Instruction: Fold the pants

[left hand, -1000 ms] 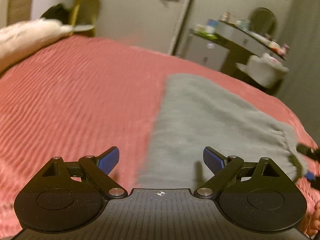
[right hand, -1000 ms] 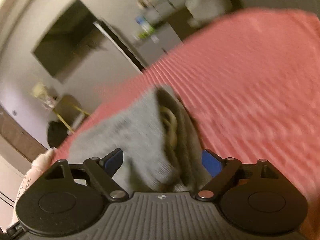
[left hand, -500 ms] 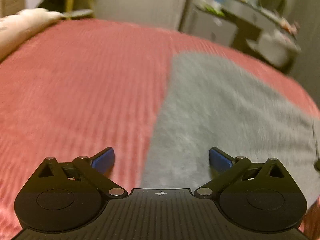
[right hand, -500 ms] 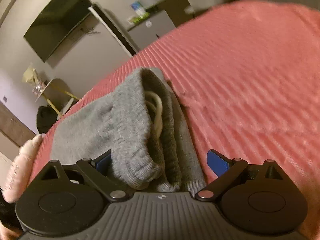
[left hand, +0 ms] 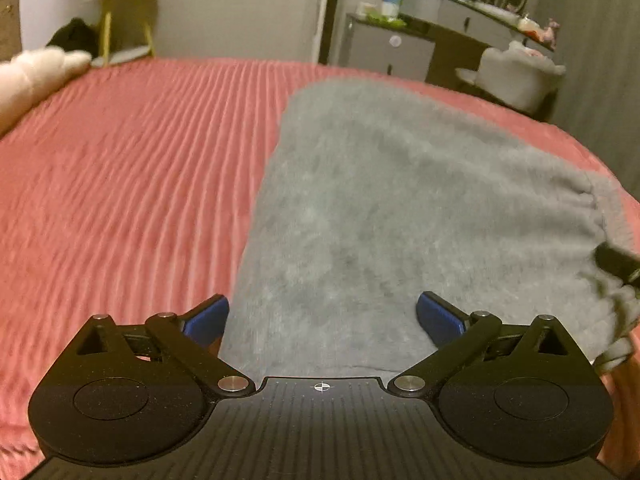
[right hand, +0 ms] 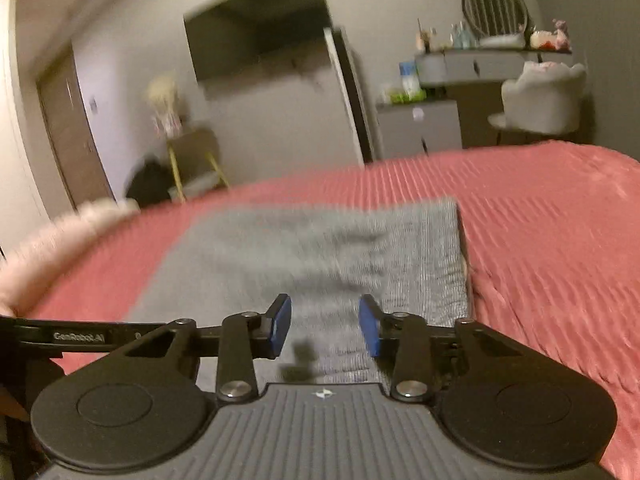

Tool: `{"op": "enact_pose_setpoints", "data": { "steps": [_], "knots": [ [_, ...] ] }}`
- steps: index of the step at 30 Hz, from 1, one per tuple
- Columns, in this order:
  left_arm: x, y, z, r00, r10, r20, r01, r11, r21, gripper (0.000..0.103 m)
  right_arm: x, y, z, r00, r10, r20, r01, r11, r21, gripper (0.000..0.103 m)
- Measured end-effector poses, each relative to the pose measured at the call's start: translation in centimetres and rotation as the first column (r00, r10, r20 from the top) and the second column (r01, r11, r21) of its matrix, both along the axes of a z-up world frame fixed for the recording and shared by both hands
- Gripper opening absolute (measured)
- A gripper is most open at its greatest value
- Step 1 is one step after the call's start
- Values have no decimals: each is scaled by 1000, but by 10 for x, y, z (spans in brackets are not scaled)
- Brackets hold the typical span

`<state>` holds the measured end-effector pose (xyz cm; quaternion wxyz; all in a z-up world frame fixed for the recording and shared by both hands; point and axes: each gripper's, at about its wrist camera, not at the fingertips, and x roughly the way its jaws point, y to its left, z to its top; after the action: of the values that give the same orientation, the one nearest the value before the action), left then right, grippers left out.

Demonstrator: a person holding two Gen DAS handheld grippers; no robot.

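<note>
The grey pants lie folded flat on the red ribbed bedspread. My left gripper is open wide and empty, low over the near edge of the pants. A dark part of the other gripper shows at the pants' waistband on the right. In the right wrist view the pants lie ahead with the ribbed waistband on the right. My right gripper is partly open and empty, just above the near edge of the pants.
A pale pillow lies at the bed's left edge. Beyond the bed stand a yellow-legged side table, a grey cabinet, a dresser with a white chair, and a wall TV.
The right gripper has let go of the bunched waistband, risen and levelled; its jaws have narrowed. The pants now lie flat. The left gripper has moved forward over the pants, still open.
</note>
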<state>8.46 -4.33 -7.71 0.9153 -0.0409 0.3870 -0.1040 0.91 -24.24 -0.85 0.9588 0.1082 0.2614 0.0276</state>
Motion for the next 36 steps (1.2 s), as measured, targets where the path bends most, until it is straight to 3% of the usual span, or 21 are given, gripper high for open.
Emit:
{"op": "enact_pose_setpoints", "data": {
  "steps": [1,6,8,10,11,13,14,16,21,23,25,27,29,33,36],
  "knots": [
    [0,5,1,1000,18,-14,-18,999,-30,103,-3,-4,2,1000,-9,1,9,1000,28,24],
    [6,40,15,996,77,-34,-79,994,-74,102,-15,-44,9,997,-71,-19,74,958,277,28],
    [15,58,13,995,49,-88,-63,983,-173,102,-21,-62,10,993,-120,-19,119,927,355,49],
    [24,75,11,992,-4,-124,-30,960,-277,102,-25,-75,8,990,-142,-11,135,915,381,91],
    [32,82,6,990,-28,-138,-17,950,-313,102,-16,-79,4,989,-143,-46,150,927,343,98],
    [44,86,5,985,-73,-156,10,928,-372,102,4,-88,-8,987,-101,-129,137,942,307,98],
    [56,79,7,981,-98,-168,25,920,-392,102,14,-97,-18,981,-56,-187,122,924,362,98],
    [75,73,3,968,-141,-206,43,907,-420,102,36,-114,-42,955,31,-294,133,844,519,99],
    [115,62,-6,945,-226,-238,106,897,-430,103,64,-131,-61,956,58,-288,127,801,584,99],
    [126,57,-6,934,-262,-244,129,882,-453,103,66,-128,-65,961,76,-267,96,812,576,99],
    [141,49,-11,925,-288,-248,143,869,-474,103,71,-129,-69,964,89,-250,70,824,562,89],
    [153,44,-14,917,-310,-253,152,855,-496,103,77,-134,-72,968,117,-223,37,811,585,78],
    [163,37,-16,906,-339,-251,176,844,-506,103,82,-136,-76,967,145,-211,17,789,615,77],
    [171,10,-16,885,-391,-254,268,872,-409,103,93,-135,-78,962,177,-206,-9,779,627,92],
    [168,6,-12,898,-351,-265,234,891,-390,102,101,-130,-76,965,171,-201,-10,786,619,90]
  ]
}}
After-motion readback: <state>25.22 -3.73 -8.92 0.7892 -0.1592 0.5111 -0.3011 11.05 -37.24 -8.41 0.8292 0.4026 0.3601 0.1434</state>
